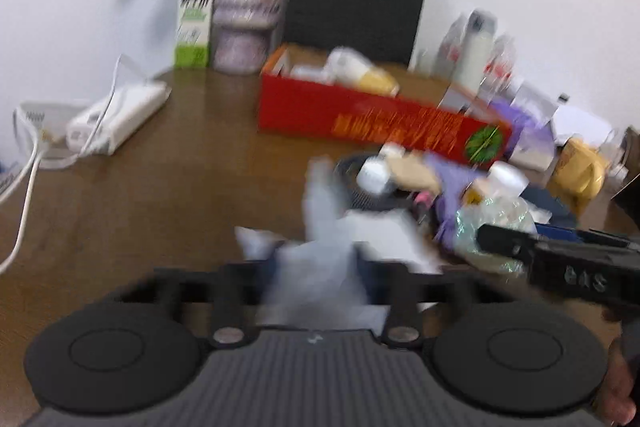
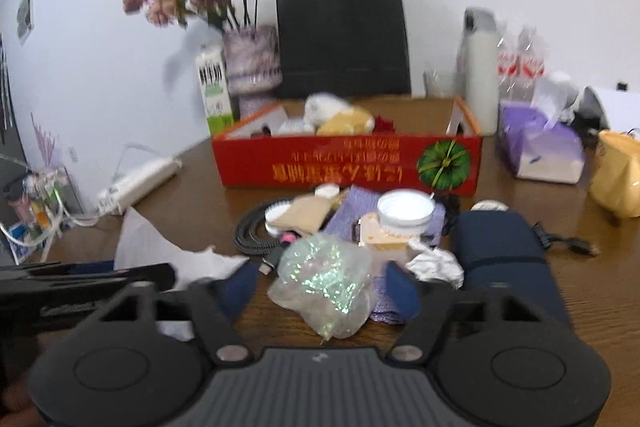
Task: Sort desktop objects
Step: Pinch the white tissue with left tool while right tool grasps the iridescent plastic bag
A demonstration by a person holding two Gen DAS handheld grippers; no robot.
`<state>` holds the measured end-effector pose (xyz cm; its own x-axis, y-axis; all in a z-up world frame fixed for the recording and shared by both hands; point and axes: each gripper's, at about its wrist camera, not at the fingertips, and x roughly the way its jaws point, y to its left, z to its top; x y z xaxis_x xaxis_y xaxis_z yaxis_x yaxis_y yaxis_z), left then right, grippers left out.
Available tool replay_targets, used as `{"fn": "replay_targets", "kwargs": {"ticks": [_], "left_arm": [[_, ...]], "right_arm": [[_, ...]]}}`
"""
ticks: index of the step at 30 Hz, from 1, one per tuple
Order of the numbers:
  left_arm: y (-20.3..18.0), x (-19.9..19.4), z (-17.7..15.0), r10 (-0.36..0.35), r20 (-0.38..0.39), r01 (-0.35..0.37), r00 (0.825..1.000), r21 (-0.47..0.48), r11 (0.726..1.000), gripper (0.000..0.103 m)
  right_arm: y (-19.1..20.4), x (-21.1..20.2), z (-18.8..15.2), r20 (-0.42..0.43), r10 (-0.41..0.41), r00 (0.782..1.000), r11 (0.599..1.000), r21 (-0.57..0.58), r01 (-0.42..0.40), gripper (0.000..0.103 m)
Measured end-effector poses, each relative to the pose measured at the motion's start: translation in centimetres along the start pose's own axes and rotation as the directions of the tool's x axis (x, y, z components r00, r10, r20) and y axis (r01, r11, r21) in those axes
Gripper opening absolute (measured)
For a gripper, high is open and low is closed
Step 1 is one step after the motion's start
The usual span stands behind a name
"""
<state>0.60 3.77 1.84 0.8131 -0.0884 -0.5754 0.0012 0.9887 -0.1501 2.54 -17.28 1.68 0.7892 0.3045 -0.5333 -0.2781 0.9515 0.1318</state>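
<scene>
At six o'clock in the left wrist view, the left tool (image 1: pixel 320 259) is clamped on a crumpled white tissue (image 1: pixel 316 227), its jaws nearly together. The tissue looks feather-light, soft and easily torn; a pinch at its bunched middle seems best. At six o'clock in the right wrist view, the right tool (image 2: pixel 320 285) straddles an iridescent plastic wrapper (image 2: pixel 324 283); its pads stand beside the film, and whether they press on it cannot be told. The wrapper looks light, crinkly and slippery, so a hold across its bulk is advisable. Toward twelve o'clock, beyond a clutter of lids, cable and purple cloth, a red box (image 2: pixel 348 163) holds sorted items. The brown wooden desk (image 2: pixel 192 167) appears smooth. A black paper bag (image 2: pixel 340 35) and a vase of flowers (image 2: pixel 252 63) stand against the white wall.
</scene>
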Motion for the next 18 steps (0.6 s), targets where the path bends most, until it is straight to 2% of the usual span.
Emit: {"fn": "replay_targets", "kwargs": {"ticks": [2,4,6,12,15,18], "left_arm": [[0.7,-0.4,-0.5,-0.029,-0.033,0.029,0.999,-0.019,0.999,0.009],[0.9,-1.4,-1.3,-0.065,-0.029,0.065,0.997,-0.027,0.998,0.009],[0.7,-2.7,-1.9,-0.060,-0.025,0.060,0.998,-0.011,0.998,0.008],[0.3,-7.4,-2.0,-0.098,0.039,0.098,0.994,0.000,0.995,0.007],[-0.2,-8.7,-1.1,-0.129,0.077,0.128,0.989,0.013,0.992,0.007],[-0.9,-9.3,-0.6,-0.125,0.110,0.122,0.986,0.032,0.992,0.007]], "right_arm": [[0.0,-0.5,-0.4,0.012,0.019,1.000,1.000,0.019,-0.019,0.041],[0.3,-1.5,-1.0,0.019,0.021,1.000,1.000,0.006,-0.021,0.040],[0.6,-3.2,-1.9,0.030,0.013,0.999,1.000,-0.013,-0.013,0.040],[0.5,-9.9,-4.7,0.092,-0.007,0.996,0.996,-0.093,0.015,0.040],[-0.4,-11.9,-4.8,0.109,-0.036,0.993,0.997,-0.068,0.043,0.040],[-0.9,-12.7,-4.3,0.141,-0.061,0.988,0.996,-0.052,0.069,0.040]]}}
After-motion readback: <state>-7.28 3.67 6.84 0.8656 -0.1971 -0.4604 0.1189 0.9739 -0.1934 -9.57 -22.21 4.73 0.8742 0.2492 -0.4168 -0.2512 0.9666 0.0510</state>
